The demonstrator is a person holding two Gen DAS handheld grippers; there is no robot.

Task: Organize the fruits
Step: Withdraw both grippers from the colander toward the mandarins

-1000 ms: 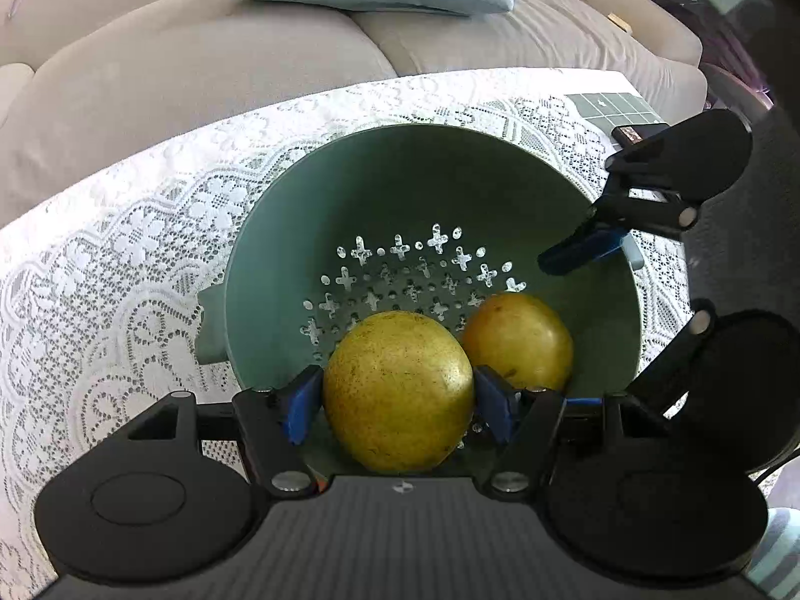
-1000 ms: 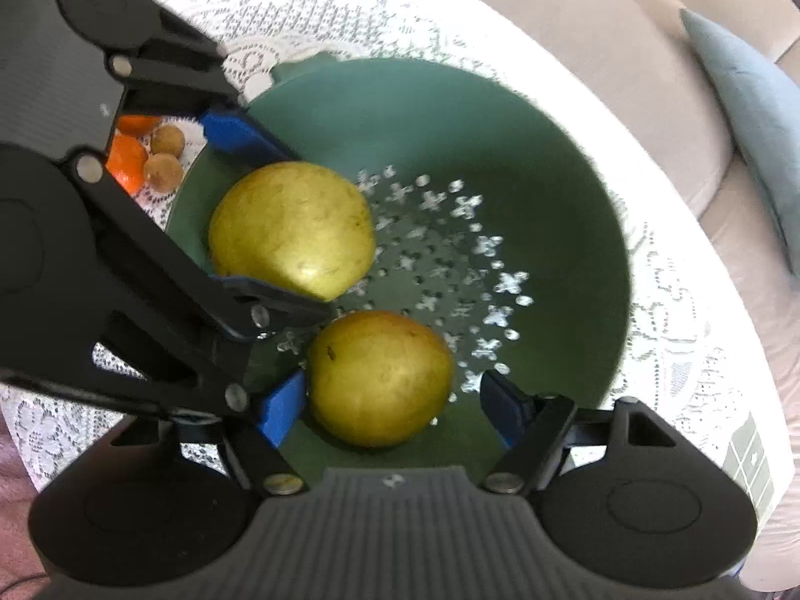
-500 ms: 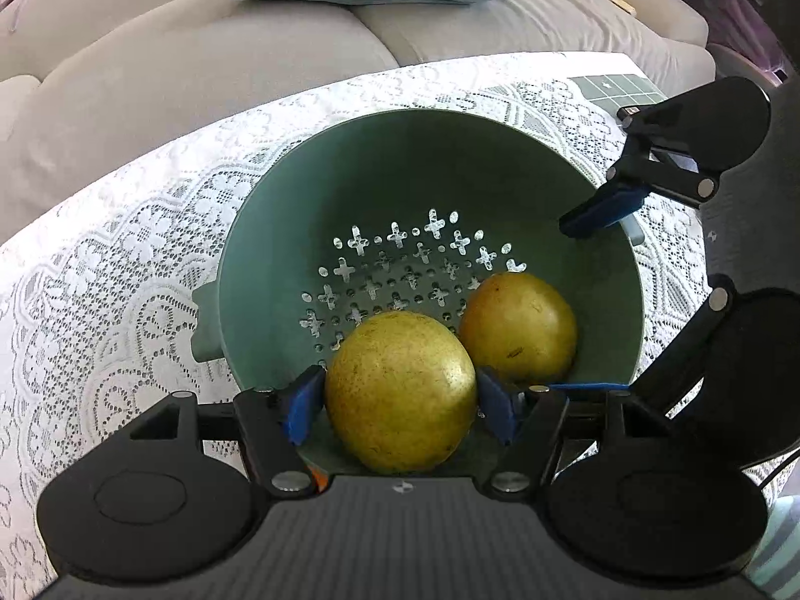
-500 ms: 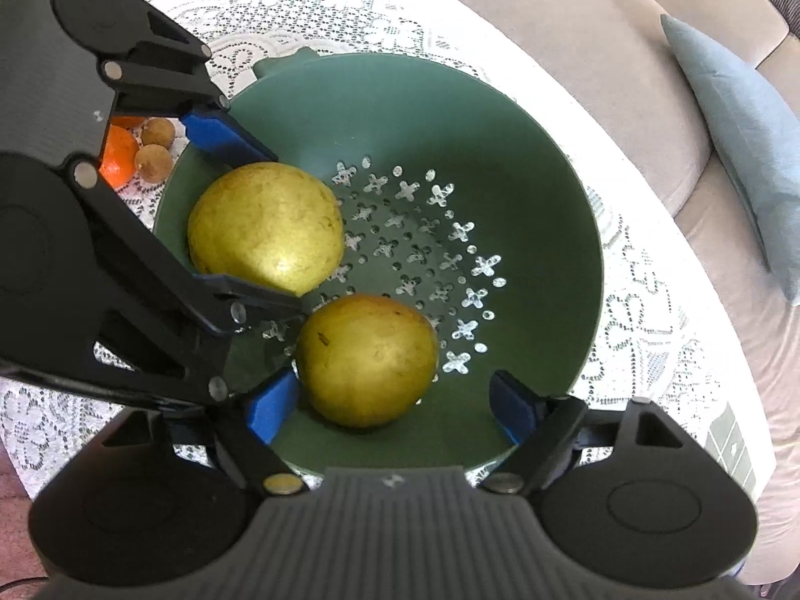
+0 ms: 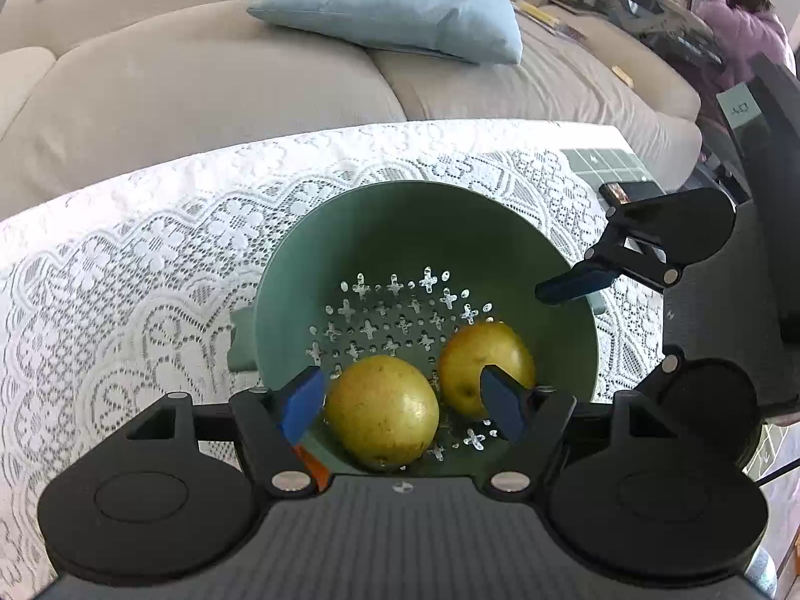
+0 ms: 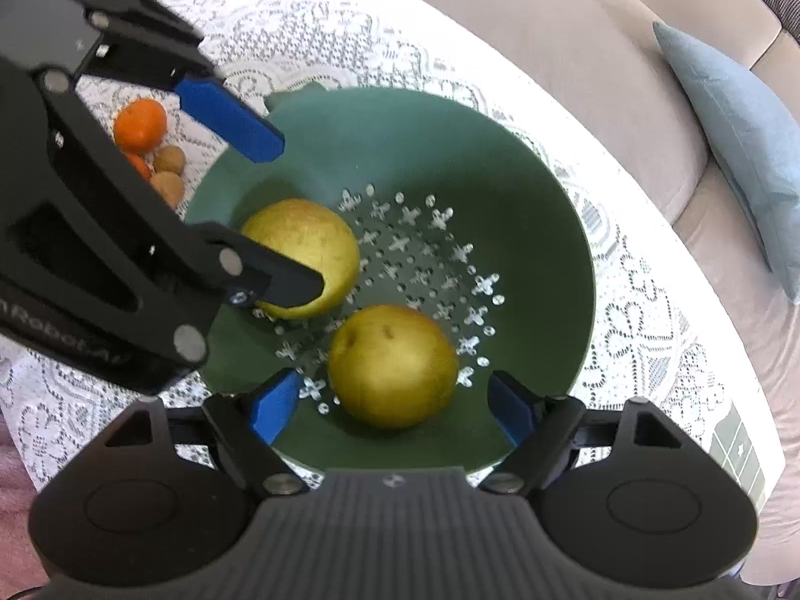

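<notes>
Right wrist view: two pears (image 6: 392, 365) in colander (image 6: 540, 200), both claws (image 6: 395, 405) spread.

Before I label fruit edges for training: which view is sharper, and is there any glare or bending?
Left wrist view: crisp; small highlights on the near pear, sofa bowed by fisheye. Right wrist view: softer, the left claw and pears slightly smeared; the tablecloth edge is blown out white.

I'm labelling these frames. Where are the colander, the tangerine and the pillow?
colander (image 6: 525, 190): right wrist view, bare inner wall.
tangerine (image 6: 140, 122): right wrist view, middle of its peel.
pillow (image 5: 395, 10): left wrist view, centre of its top face.
</notes>
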